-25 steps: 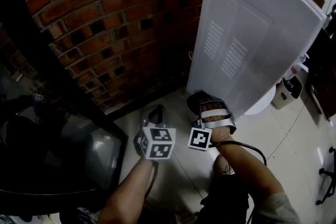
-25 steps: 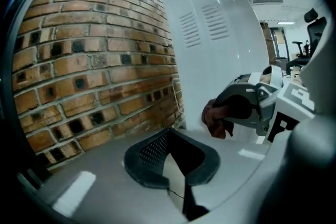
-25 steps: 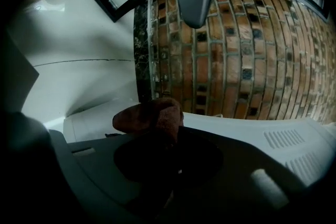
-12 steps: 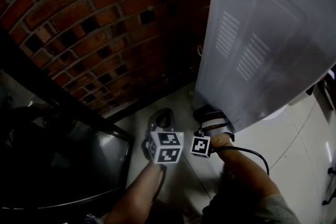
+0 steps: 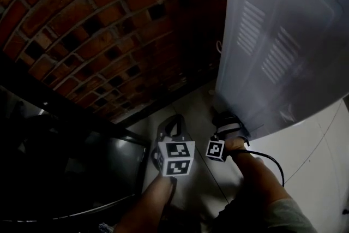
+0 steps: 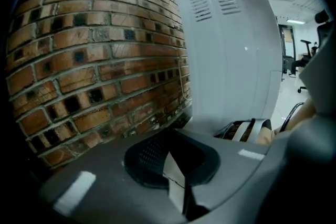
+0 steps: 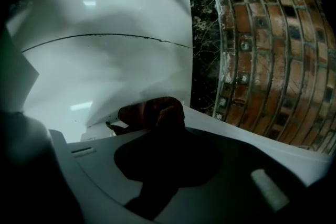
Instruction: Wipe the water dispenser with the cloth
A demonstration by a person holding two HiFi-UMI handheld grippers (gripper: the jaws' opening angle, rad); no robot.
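Brown cloth (image 7: 152,113) bunched up and pinched between the closed-down fingers of the right gripper (image 5: 228,124). Pressed against the bottom edge of the white water dispenser (image 5: 283,35), right down by the pale tiled floor (image 5: 311,144). Seen from the head view as the dispenser's back panel, with two slatted vents (image 5: 252,25) high on it and a thin seam across the lower casing in the right gripper view. Just left of the right gripper, apart from the dispenser: left gripper (image 5: 173,128), fingers brought fully together on nothing, pointing toward the gap between dispenser and wall. Behind and to the left, a red brick wall (image 5: 109,24) with dark mortar. Farther left, a dark glossy cabinet (image 5: 71,172). Black cable (image 5: 268,156) looping over the right forearm.
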